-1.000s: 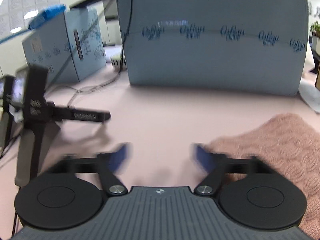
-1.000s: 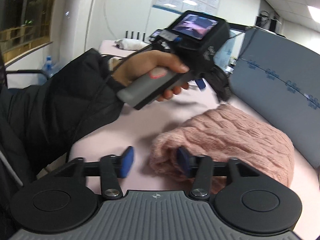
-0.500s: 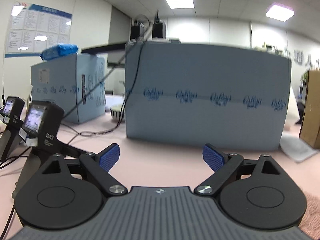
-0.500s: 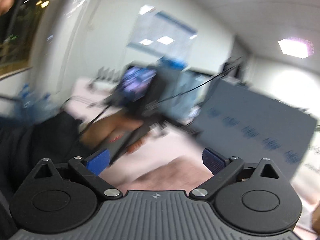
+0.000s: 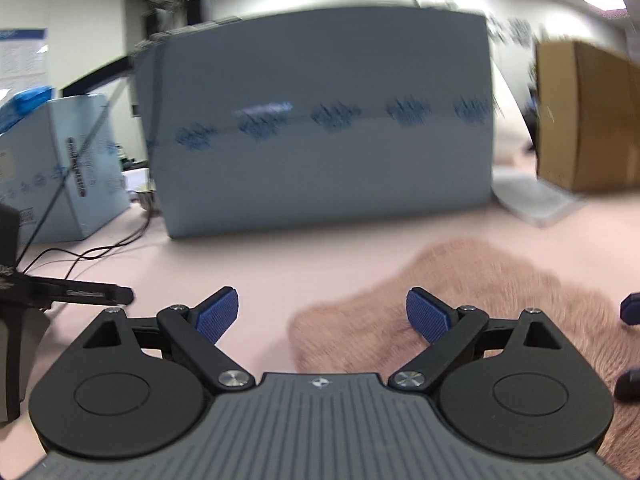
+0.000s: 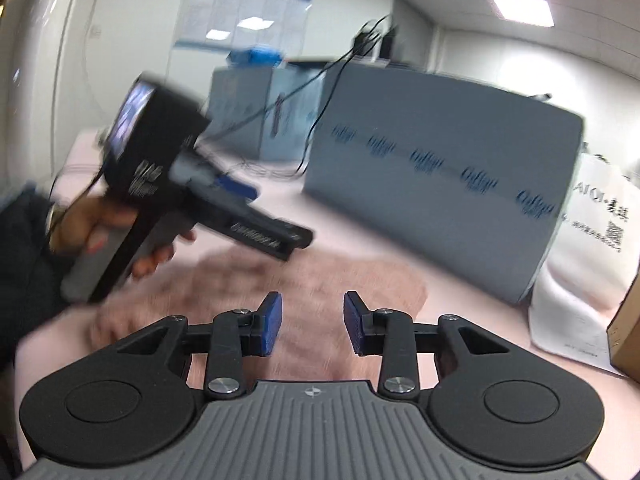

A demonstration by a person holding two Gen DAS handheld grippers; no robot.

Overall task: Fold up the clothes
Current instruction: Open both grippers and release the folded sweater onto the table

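Looks like we're between folds; pink knit sweater (image 6: 320, 280) sits just ahead of the right gripper (image 6: 313, 322), jaws just narrowed on nothing; left gripper (image 5: 322, 314) gapes wide beside it; next up, grabbing an edge.

Bright ceiling panels; heavy motion blur; fisheye-bent edges.

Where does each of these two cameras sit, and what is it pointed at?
Left wrist: rides the left hand-held gripper, facing a pink sweater and blue-grey box; jaws wide.
Right wrist: rides the right hand-held gripper, jaws just narrowed, empty; shows the person's left hand.
Shared: sweater, box, pink table.
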